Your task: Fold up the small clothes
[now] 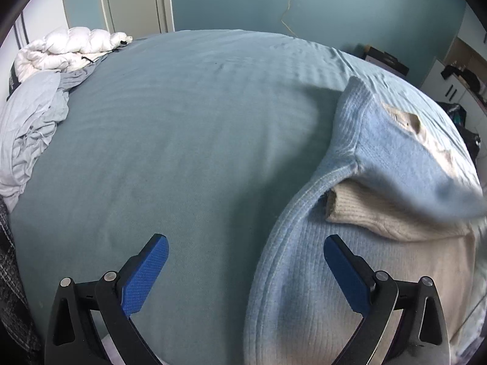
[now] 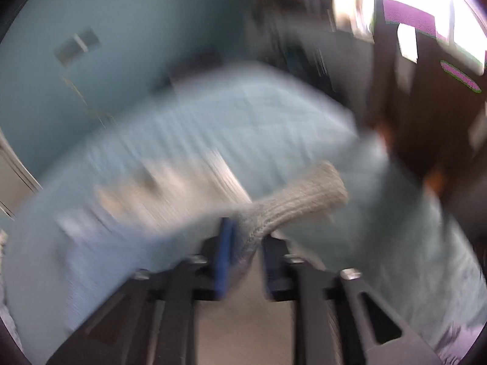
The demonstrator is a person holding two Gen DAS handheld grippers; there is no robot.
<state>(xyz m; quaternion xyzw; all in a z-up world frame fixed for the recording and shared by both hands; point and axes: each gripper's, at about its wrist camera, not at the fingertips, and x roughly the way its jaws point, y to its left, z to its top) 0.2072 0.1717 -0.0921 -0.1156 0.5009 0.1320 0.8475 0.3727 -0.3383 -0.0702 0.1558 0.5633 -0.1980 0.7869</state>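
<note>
Two colours made up the ribbed knit sweater (image 1: 350,273), pale blue and cream, which lay on the right part of the teal bedspread (image 1: 188,140) in the left wrist view. Its long axis ran from the near right edge up and away toward the far right, with one blue sleeve (image 1: 404,158) folded across the body and a cream cuff (image 1: 359,210) peeping out beneath it.

The left gripper (image 1: 246,276) hung over the bed with its blue-padded fingers (image 1: 146,276) spread wide and nothing between them; the left finger stood over bare bedspread, the right one over the sweater's blue hem.

In the right wrist view, badly blurred, the right gripper (image 2: 243,258) had a grey-cream ribbed cuff (image 2: 298,194) running between its blue pads (image 2: 225,258). The cuff lay against the left pad, while a narrow gap showed at the right pad, so the jaws stood slightly parted rather than pinching. The cuff's free end pointed up and to the right.

At the far left of the bed lay a white quilted puffer jacket (image 1: 70,48) and, nearer, a crumpled pale blue sheet (image 1: 30,127). A teal wall (image 1: 231,0) rose behind the bed, with a thin yellow cord (image 1: 287,0) hanging down it. No writing could be read anywhere.
</note>
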